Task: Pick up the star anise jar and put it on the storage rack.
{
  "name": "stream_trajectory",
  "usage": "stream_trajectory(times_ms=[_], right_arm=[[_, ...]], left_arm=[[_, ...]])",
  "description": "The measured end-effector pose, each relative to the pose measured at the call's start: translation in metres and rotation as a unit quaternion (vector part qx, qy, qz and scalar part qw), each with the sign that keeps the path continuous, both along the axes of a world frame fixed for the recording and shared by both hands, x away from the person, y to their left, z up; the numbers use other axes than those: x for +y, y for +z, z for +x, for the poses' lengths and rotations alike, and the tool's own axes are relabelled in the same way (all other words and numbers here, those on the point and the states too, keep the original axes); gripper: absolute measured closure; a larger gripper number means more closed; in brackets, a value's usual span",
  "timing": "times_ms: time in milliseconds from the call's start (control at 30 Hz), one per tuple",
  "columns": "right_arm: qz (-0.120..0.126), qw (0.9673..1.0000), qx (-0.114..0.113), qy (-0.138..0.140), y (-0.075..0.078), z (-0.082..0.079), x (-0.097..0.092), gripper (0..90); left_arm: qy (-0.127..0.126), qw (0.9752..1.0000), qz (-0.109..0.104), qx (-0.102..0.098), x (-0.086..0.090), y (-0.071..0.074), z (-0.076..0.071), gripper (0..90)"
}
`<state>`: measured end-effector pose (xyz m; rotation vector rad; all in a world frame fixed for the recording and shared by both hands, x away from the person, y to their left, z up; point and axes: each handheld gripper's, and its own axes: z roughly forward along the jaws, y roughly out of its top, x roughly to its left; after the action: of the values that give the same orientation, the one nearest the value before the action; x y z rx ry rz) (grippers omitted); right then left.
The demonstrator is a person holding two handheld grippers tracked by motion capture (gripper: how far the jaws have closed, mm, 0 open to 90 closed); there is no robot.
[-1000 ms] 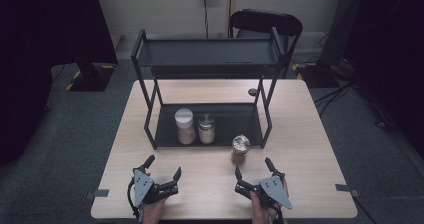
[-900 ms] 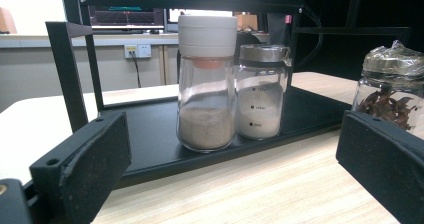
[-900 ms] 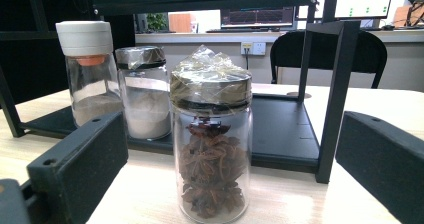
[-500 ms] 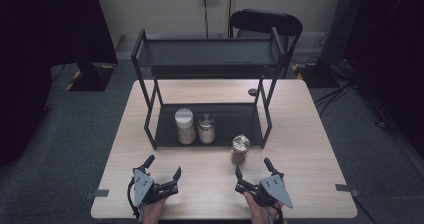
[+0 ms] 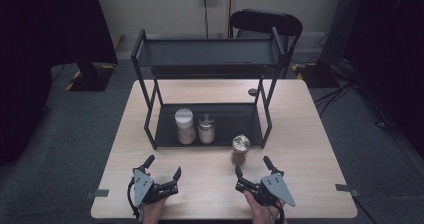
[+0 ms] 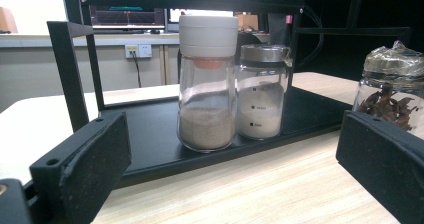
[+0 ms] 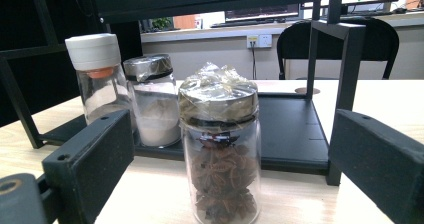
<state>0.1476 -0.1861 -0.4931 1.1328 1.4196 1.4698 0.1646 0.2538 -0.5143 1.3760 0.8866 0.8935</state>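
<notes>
Star anise jar stands just ahead of our right gripper

Star anise jar (image 5: 240, 150) stands upright on the tabletop (image 5: 310, 134), a little beyond the tips of our right gripper (image 5: 252, 165) and slightly to its left side in the high view. In the right gripper view this jar (image 7: 220, 154) is seen between the two black jaws but farther ahead, and the pads do not touch it. The jaws of the right gripper have just been closing a little, yet they are still wide apart and hold nothing. The foil-wrapped lid of the jar is crinkled.

Our left gripper (image 5: 162, 165) is well apart from the jar, to the left of the right gripper, and its jaws are also wide with nothing between them.

Farther ahead of both grippers we see a black rack (image 5: 207, 54). On its lower shelf stand a white-capped jar (image 5: 185, 126) and, just beside it, a steel-capped jar (image 5: 206, 129) with white powder.
</notes>
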Motion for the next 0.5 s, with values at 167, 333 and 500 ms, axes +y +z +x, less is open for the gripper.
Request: stream_trajectory(times_ms=[167, 333, 500], right_arm=[[-0.003, 1.0, -0.001, 0.005, 0.005, 0.001, 0.001, 3.9], [-0.005, 0.9999, -0.001, 0.01, 0.009, 0.003, 0.001, 4.4], [-0.013, 0.9998, 0.011, 0.015, 0.018, 0.007, -0.001, 4.3]], left_arm=[[0.0, 1.0, -0.001, -0.001, 0.0, 0.0, 0.0, 0.3], [-0.001, 1.0, -0.001, -0.001, 0.0, 0.0, 0.0, 0.3], [0.0, 1.0, 0.0, -0.001, 0.0, 0.0, 0.0, 0.3]])
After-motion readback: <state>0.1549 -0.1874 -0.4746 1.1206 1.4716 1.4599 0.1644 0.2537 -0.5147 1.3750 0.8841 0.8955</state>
